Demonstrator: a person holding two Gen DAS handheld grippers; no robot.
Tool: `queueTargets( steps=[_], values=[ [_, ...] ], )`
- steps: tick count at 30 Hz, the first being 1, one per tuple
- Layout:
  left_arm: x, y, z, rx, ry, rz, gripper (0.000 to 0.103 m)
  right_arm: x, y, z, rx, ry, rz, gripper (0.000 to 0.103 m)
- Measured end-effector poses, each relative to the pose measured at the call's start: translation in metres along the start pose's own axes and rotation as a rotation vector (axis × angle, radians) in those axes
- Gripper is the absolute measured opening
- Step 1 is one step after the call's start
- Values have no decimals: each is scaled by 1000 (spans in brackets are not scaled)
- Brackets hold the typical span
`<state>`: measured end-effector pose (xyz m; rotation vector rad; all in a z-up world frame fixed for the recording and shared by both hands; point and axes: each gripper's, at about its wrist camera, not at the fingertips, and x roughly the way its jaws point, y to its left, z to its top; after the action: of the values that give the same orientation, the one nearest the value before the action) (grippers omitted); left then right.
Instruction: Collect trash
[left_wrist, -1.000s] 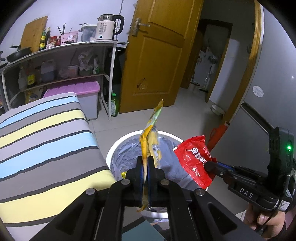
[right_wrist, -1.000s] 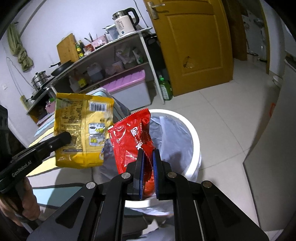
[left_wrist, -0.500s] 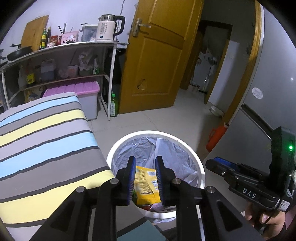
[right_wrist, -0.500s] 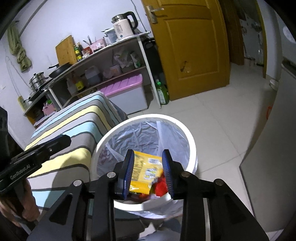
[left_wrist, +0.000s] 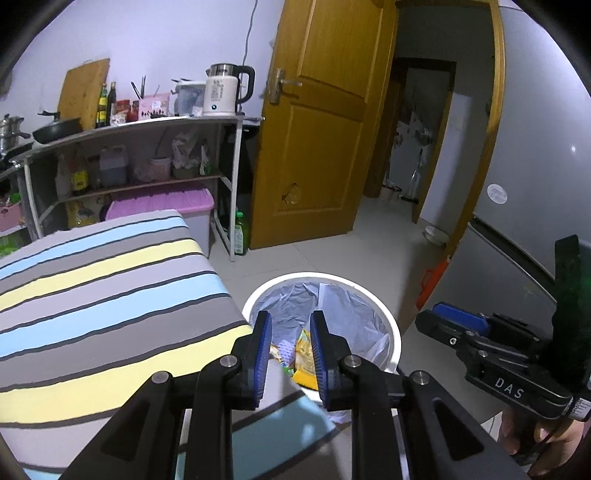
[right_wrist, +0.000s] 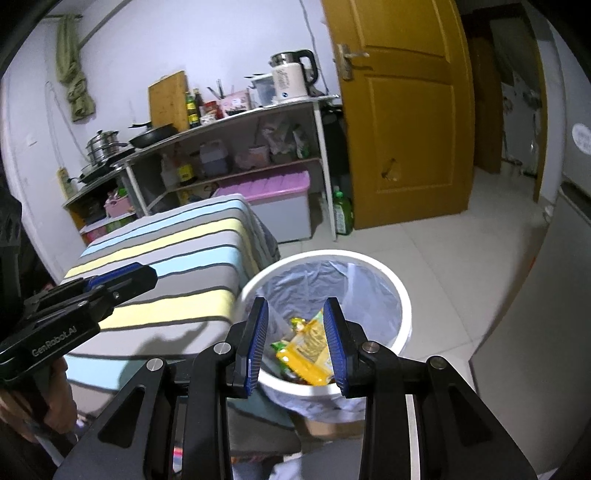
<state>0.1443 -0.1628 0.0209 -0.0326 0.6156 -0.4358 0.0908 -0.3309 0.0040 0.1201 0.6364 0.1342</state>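
A white trash bin (left_wrist: 391, 328) with a grey liner stands on the floor beside the striped table; it also shows in the right wrist view (right_wrist: 400, 295). A yellow snack bag (right_wrist: 308, 350) lies inside it on other wrappers, and shows in the left wrist view (left_wrist: 304, 356). My left gripper (left_wrist: 290, 354) is open and empty, above the bin's near rim. My right gripper (right_wrist: 295, 343) is open and empty, over the bin. The right gripper shows at right in the left wrist view (left_wrist: 458, 325); the left gripper shows at left in the right wrist view (right_wrist: 122, 280).
A table with a striped cloth (left_wrist: 103, 295) is left of the bin. A metal shelf (left_wrist: 147, 125) with a kettle (left_wrist: 225, 92) and a purple storage box (left_wrist: 162, 206) stand behind. A yellow door (left_wrist: 317, 129) is ahead. A grey fridge (left_wrist: 535, 206) is at right.
Both grippers let go of their wrappers, which fell into the bin. The jaws have opened wider, and both grippers have pulled back and up from the bin.
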Motion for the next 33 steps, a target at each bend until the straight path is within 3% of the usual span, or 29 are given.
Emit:
queueTargets(
  steps=[14, 33],
  values=[
    [-63, 1, -25, -3, -48, 54, 21, -45, 37, -24, -76, -44, 7, 32],
    [-90, 7, -59, -12, -54, 115, 21, -65, 52, -50, -116, -39, 29, 32]
  ],
)
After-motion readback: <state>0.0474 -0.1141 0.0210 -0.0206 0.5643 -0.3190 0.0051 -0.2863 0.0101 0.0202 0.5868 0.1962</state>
